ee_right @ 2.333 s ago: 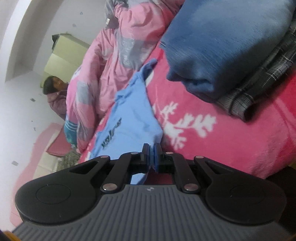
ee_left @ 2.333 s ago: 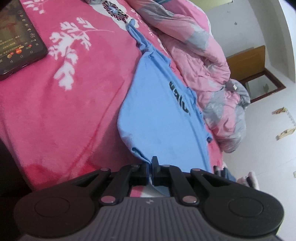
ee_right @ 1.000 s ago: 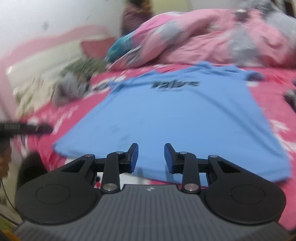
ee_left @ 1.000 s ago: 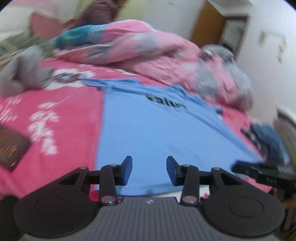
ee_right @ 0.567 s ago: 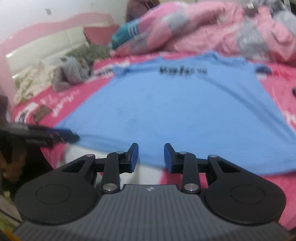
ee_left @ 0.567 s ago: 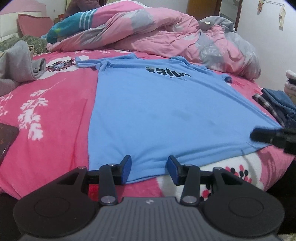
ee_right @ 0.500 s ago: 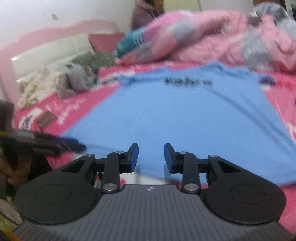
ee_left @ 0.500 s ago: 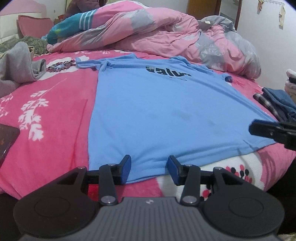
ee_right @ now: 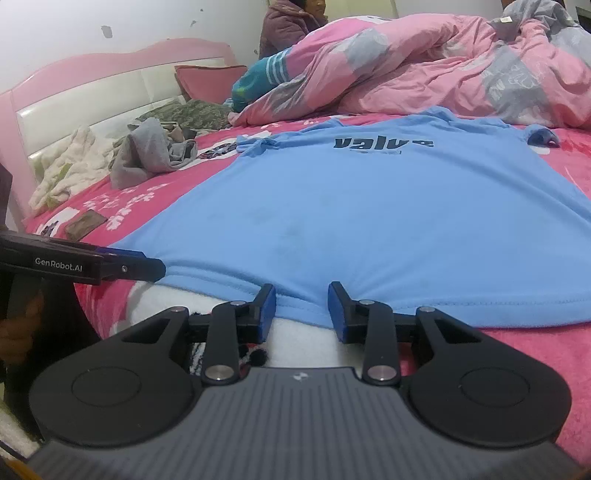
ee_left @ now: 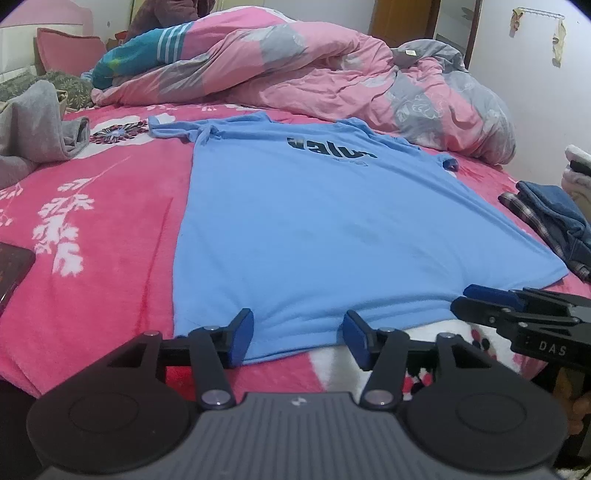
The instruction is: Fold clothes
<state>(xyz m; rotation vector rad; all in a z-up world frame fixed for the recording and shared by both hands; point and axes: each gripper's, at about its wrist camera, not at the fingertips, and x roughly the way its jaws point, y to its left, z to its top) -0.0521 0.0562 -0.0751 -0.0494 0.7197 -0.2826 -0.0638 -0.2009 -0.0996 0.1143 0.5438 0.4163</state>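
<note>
A: What's hidden or cut off here?

B: The phone (ee_left: 13, 269) at the left edge of the left wrist view is cropped, with only a dark corner showing. On the right, the folded pile (ee_left: 550, 221) of dark blue and plaid clothes runs out of frame. Behind the pink duvet (ee_right: 424, 70) sits a person (ee_right: 291, 22), mostly covered by it.

A: And the shirt?

B: The blue T-shirt (ee_right: 369, 214) lies spread flat, print up, on the pink blanket (ee_left: 92, 229), hem toward both cameras.

A: Any writing?

B: "valve" on the chest reads clearly from the right wrist; from the left wrist the first letter is half lost. One tool's side reads "GenRobot.AI", the other's "DAS".

A: The tongs?

B: The left gripper (ee_left: 297, 334) is opening, its fingers wide apart on either side of the hem. The right gripper (ee_right: 301, 308) stands apart too, more narrowly, the hem between its fingers. I can't tell whether the pads touch the cloth.
</note>
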